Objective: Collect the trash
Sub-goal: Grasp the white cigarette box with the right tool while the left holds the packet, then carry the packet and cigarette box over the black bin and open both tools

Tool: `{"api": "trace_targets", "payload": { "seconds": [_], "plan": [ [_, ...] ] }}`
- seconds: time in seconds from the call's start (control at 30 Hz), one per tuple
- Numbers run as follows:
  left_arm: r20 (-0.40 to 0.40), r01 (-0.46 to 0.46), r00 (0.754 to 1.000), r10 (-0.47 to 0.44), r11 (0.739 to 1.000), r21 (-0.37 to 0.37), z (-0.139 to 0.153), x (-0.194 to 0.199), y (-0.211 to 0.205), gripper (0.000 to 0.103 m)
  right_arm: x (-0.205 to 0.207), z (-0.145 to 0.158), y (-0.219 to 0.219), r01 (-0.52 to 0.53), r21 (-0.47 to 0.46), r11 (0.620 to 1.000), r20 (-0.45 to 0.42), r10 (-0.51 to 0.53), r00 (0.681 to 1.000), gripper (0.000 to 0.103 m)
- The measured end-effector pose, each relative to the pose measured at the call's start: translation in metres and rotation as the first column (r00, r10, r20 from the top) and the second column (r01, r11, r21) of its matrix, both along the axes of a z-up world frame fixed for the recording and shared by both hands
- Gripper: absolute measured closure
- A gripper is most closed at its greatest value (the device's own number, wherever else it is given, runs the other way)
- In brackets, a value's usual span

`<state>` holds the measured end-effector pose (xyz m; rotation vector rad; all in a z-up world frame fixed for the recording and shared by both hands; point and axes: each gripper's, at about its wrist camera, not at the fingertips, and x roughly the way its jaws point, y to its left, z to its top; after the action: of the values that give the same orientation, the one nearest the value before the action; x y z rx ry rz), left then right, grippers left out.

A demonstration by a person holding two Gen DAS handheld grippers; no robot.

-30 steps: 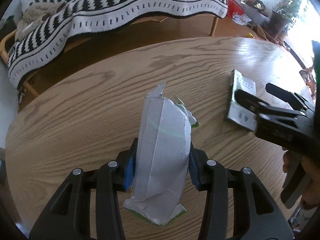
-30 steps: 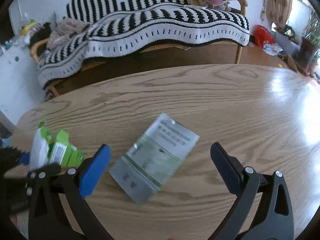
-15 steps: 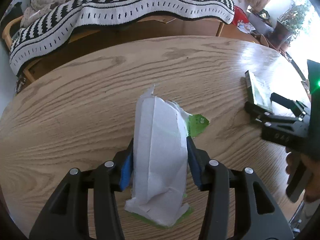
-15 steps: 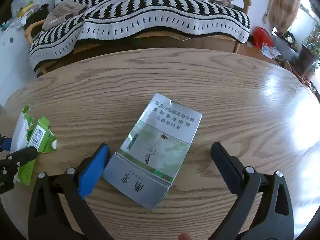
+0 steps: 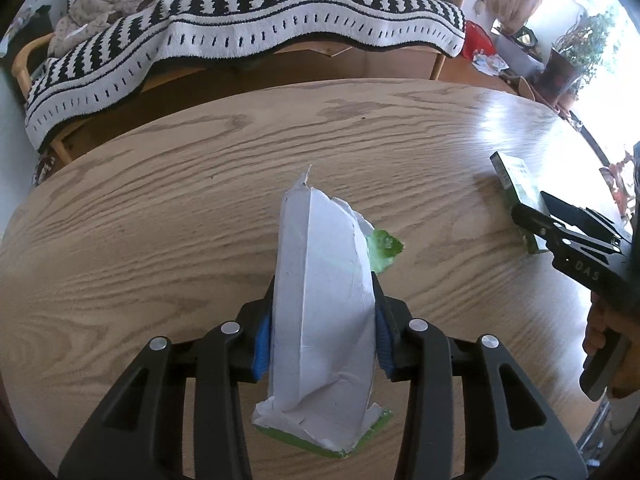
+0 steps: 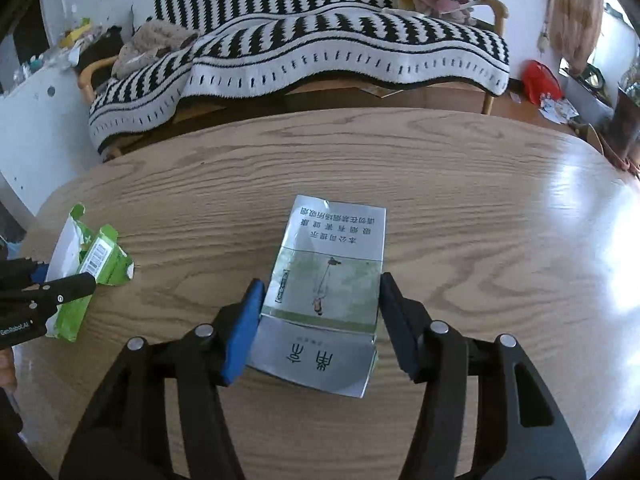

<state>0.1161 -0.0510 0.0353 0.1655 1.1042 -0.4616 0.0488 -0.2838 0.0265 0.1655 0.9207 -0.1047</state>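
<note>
My left gripper (image 5: 323, 328) is shut on a torn white and green wrapper (image 5: 324, 304) and holds it upright over the round wooden table (image 5: 160, 216). The same wrapper (image 6: 86, 268) shows at the far left of the right wrist view, between the left gripper's fingers (image 6: 60, 288). My right gripper (image 6: 320, 320) has closed in on a flattened silver and green cigarette pack (image 6: 328, 280) that lies on the table, its pads against both long sides. The pack (image 5: 516, 196) and the right gripper (image 5: 560, 224) show at the right of the left wrist view.
A bench with a black and white striped blanket (image 6: 320, 48) stands beyond the table's far edge. A red bag (image 6: 540, 80) and scraps lie on the floor at the back right. A potted plant (image 5: 568, 64) stands by the bright window.
My right gripper moved forward over the cigarette pack and its jaws closed from wide open onto the pack's sides. My left gripper kept its hold on the wrapper.
</note>
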Motion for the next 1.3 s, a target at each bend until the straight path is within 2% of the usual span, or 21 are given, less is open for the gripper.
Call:
{"api": "trace_targets", "payload": {
  "seconds": [0.13, 0.27, 0.37, 0.5, 0.6, 0.7, 0.9, 0.97, 1.03, 1.17, 1.23, 1.3],
  "plan": [
    [0.013, 0.007, 1.000, -0.006, 1.000, -0.024, 0.013, -0.018, -0.004, 0.063, -0.020, 0.022, -0.005, 0.002, 0.003, 1.000, 0.040, -0.002, 0.999, 0.046],
    [0.030, 0.014, 0.999, -0.012, 0.998, -0.059, 0.033, -0.045, -0.011, 0.063, -0.053, 0.055, -0.006, -0.014, 0.050, 0.999, 0.109, 0.008, 0.994, 0.046],
    [0.055, 0.045, 0.998, -0.041, 0.996, -0.075, 0.052, -0.071, -0.021, 0.063, -0.100, 0.094, -0.005, -0.031, 0.049, 0.998, 0.189, 0.021, 0.982, 0.045],
    [0.104, 0.113, 0.989, -0.101, 0.988, -0.110, 0.084, -0.124, -0.042, 0.063, -0.169, 0.134, -0.018, -0.007, 0.014, 1.000, 0.250, 0.004, 0.968, 0.045],
    [0.120, 0.174, 0.980, -0.157, 0.973, -0.153, 0.102, -0.167, -0.065, 0.063, -0.220, 0.153, -0.035, 0.038, 0.017, 0.999, 0.266, -0.041, 0.963, 0.045],
    [0.124, 0.224, 0.971, -0.204, 0.957, -0.183, 0.107, -0.209, -0.090, 0.063, -0.275, 0.162, -0.053, 0.088, 0.038, 0.995, 0.270, -0.095, 0.958, 0.045],
    [0.055, 0.354, 0.935, -0.350, 0.911, -0.213, 0.081, -0.314, -0.159, 0.063, -0.385, 0.145, -0.100, 0.207, 0.163, 0.965, 0.251, -0.243, 0.937, 0.045],
    [0.037, 0.396, 0.917, -0.397, 0.895, -0.204, 0.066, -0.348, -0.182, 0.063, -0.411, 0.136, -0.113, 0.240, 0.180, 0.954, 0.232, -0.278, 0.932, 0.045],
    [0.023, 0.411, 0.909, -0.416, 0.887, -0.211, 0.048, -0.378, -0.200, 0.063, -0.437, 0.116, -0.124, 0.275, 0.190, 0.942, 0.196, -0.311, 0.930, 0.045],
    [-0.078, 0.381, 0.907, -0.413, 0.887, -0.261, -0.007, -0.411, -0.223, 0.063, -0.485, 0.050, -0.143, 0.367, 0.308, 0.878, 0.074, -0.407, 0.911, 0.045],
    [-0.100, 0.382, 0.905, -0.414, 0.893, -0.239, -0.039, -0.427, -0.232, 0.063, -0.499, 0.015, -0.147, 0.398, 0.324, 0.858, 0.002, -0.422, 0.907, 0.045],
    [-0.121, 0.410, 0.890, -0.439, 0.888, -0.209, -0.071, -0.443, -0.239, 0.063, -0.506, -0.021, -0.152, 0.423, 0.320, 0.848, -0.071, -0.423, 0.903, 0.045]
  ]
}}
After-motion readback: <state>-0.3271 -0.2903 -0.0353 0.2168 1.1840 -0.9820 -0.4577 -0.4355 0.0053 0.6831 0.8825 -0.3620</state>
